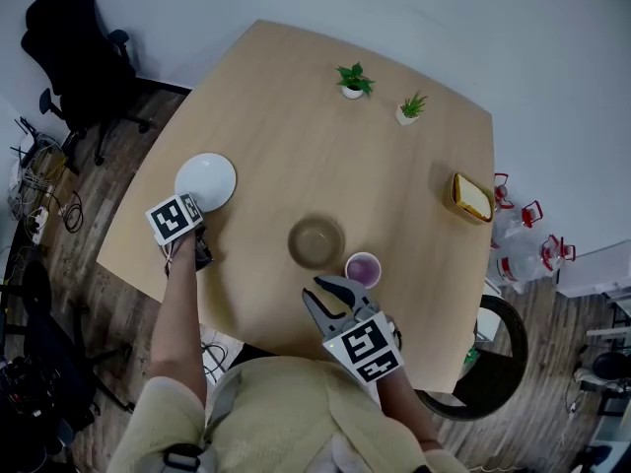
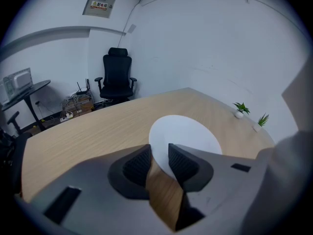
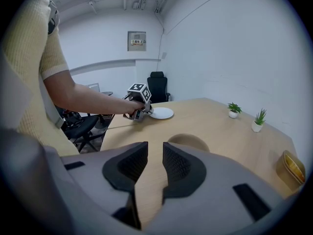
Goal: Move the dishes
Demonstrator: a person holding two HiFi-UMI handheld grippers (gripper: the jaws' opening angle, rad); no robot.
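White walls and a wood-plank floor (image 1: pixel 118 304) surround a large pale wooden counter (image 1: pixel 296 146) with rounded corners, the biggest thing in the head view. At its near edge stands the person, in a cream short-sleeved top (image 1: pixel 276 412), with both arms reaching over the wood. A black office chair (image 1: pixel 74 47) sits on the floor off the far left corner.

The left gripper (image 2: pixel 160 151) is at the counter's left side, aimed at the white plate (image 1: pixel 206 181). Its fingers (image 2: pixel 139 163) stand a narrow gap apart, and the plate's near rim lies right at their tips. No pad visibly presses on it; bare wood shows through the gap.

The right gripper (image 3: pixel 155 148) hangs over the near edge. Its fingers (image 3: pixel 132 163) are likewise slightly parted, with nothing between them but counter.

The plate lies flat near the left edge. A brown bowl (image 1: pixel 316 242) sits towards the middle of the near side, just beyond the right gripper's tips and apart from them. A yellow dish (image 1: pixel 471 197) rests by the right edge. A small purple cup (image 1: pixel 363 269) stands just beside the bowl, to its right. Two little potted plants, one (image 1: pixel 353 81) and the other (image 1: pixel 411 109), stand near each other at the far side.
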